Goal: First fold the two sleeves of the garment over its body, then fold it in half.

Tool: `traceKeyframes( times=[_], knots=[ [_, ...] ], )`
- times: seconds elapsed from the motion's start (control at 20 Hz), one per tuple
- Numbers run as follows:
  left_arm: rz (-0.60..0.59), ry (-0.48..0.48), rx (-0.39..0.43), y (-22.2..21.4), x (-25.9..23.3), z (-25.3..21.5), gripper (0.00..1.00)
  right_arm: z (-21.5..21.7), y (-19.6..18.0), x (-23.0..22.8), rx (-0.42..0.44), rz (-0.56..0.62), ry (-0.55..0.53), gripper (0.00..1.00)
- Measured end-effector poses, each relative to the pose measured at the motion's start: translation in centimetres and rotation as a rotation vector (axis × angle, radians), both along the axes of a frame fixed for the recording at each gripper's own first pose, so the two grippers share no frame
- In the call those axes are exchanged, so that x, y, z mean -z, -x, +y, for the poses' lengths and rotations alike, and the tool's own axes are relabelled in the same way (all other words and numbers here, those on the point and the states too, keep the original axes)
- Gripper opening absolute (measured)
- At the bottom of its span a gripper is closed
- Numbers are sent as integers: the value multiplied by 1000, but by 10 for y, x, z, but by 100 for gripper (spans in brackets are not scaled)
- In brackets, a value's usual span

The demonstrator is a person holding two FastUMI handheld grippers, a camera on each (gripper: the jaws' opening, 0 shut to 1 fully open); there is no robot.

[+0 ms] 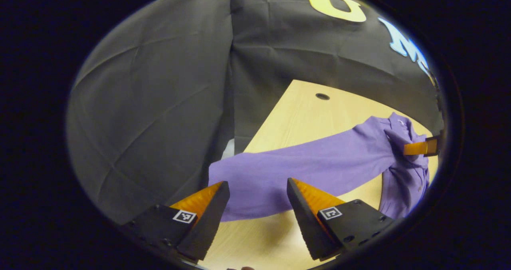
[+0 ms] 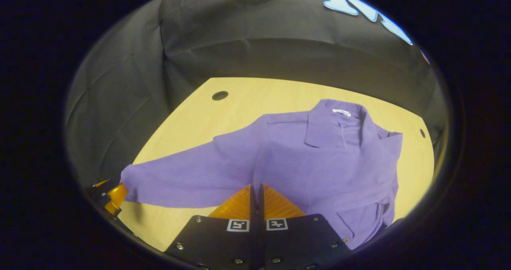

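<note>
Garment: a purple collared shirt (image 2: 319, 158) lies on the light wooden table (image 2: 191, 118), collar toward the booth wall, body bunched and creased on the side away from the outstretched sleeve.
Outstretched sleeve: one long sleeve (image 1: 303, 166) runs flat from the shirt's body toward the table's edge, its cuff end near that edge.
Other sleeve: lies folded in over the shirt's body, as far as the right gripper view shows.
Left gripper: the left gripper (image 1: 258, 190) hovers over the cuff end of the outstretched sleeve, fingers spread wide with the cloth between and below them; no contact with the cloth can be made out.
Right gripper: the right gripper (image 2: 255, 198) has its fingers pressed together at the shirt's body, where the sleeve joins it; a crease of cloth runs up from the tips, but whether fabric is pinched between them cannot be told.
Table: two round holes in its top, one (image 2: 220, 95) beyond the sleeve, a smaller one (image 2: 422, 133) beyond the shirt's body.
</note>
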State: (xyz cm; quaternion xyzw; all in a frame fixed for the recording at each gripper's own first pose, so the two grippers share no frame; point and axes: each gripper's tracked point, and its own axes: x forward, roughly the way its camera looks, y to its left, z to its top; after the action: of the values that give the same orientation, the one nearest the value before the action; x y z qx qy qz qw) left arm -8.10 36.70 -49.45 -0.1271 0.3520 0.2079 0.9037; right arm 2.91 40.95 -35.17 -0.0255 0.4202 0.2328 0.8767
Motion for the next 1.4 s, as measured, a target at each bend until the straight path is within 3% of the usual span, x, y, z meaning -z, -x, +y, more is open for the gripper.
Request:
traceKeyframes(
  times=[0.05,0.15,0.25,0.3,0.35,0.4,0.45,0.5,0.65,0.7,0.75,0.9,1.0,1.15,1.3,1.35,1.4],
  knots=[
    [11,4,-9,3,5,2,97,1,1,5,-2,8,9,1],
    [31,8,-19,10,15,5,100,4,2,11,-10,18,23,1],
    [47,12,-22,13,23,6,93,4,3,14,-8,12,36,2],
    [54,15,-25,15,28,6,100,8,5,15,-14,18,23,2],
    [60,17,-30,16,29,5,100,11,6,17,-23,33,9,5],
    [59,12,-35,16,29,5,97,14,9,21,-34,49,0,0],
    [59,11,-36,15,29,5,100,14,11,19,-38,42,3,20],
    [62,8,-36,16,30,5,97,15,10,19,-43,39,2,21],
    [61,9,-39,15,29,5,96,21,20,15,-62,32,-5,64],
    [60,9,-44,15,28,6,93,20,21,13,-64,24,-7,66],
    [59,8,-48,14,28,5,99,21,24,11,-66,22,-13,66],
    [61,5,-63,14,27,3,95,18,28,5,-63,24,-36,66],
    [54,-5,-60,10,28,0,88,10,28,2,-52,18,-40,66],
    [48,-10,-27,3,26,-12,58,-9,27,-3,-33,2,-39,63],
    [51,-32,-52,-10,29,-19,17,-33,28,-6,-2,-6,-40,63],
    [68,-47,-50,-10,31,-20,8,-43,29,-8,11,-9,-41,63],
    [70,-60,-49,-10,32,-20,9,-53,29,-9,25,-11,-40,66]
  ],
)
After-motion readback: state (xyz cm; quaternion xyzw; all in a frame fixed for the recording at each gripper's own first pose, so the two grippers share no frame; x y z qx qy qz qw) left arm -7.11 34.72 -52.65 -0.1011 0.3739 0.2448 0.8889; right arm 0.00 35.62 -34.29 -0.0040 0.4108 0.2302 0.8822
